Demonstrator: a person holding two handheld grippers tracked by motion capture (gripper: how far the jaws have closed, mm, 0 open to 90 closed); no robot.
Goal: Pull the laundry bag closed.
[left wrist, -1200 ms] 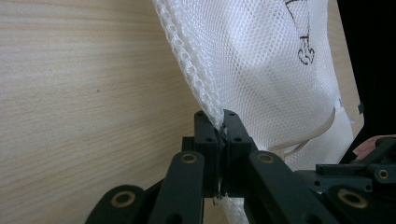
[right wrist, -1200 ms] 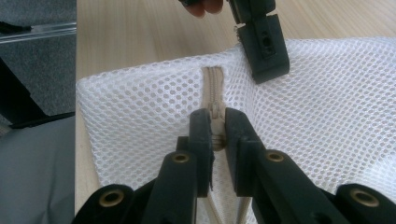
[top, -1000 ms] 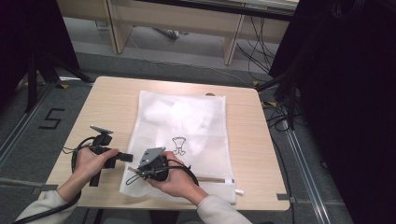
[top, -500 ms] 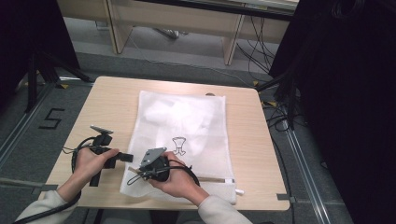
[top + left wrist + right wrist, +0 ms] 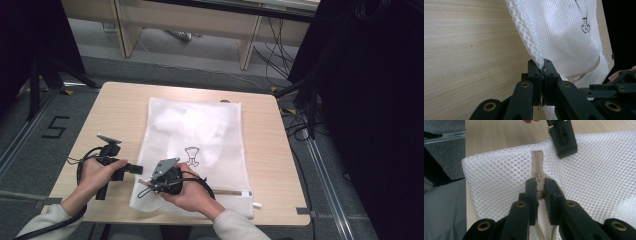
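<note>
A white mesh zip bag (image 5: 200, 130) with a small black drawing lies flat on the wooden table (image 5: 120, 110). My left gripper (image 5: 139, 170) is shut on the bag's left edge near the front corner; in the left gripper view the mesh (image 5: 564, 32) runs up out of the closed jaws (image 5: 542, 67). My right gripper (image 5: 146, 185) sits at the front left corner, and its jaws (image 5: 539, 185) are shut on the beige zipper pull (image 5: 539, 178). The left gripper (image 5: 562, 140) pinches the mesh just beyond. The zipper (image 5: 225, 191) runs along the bag's front edge.
The bag's front edge reaches the table's near edge (image 5: 200, 220). Bare wood lies left of the bag (image 5: 461, 50). A floor mark "5" (image 5: 54, 127) is to the left, cables (image 5: 280, 45) and desk legs are behind, and a dark curtain (image 5: 370, 100) hangs at the right.
</note>
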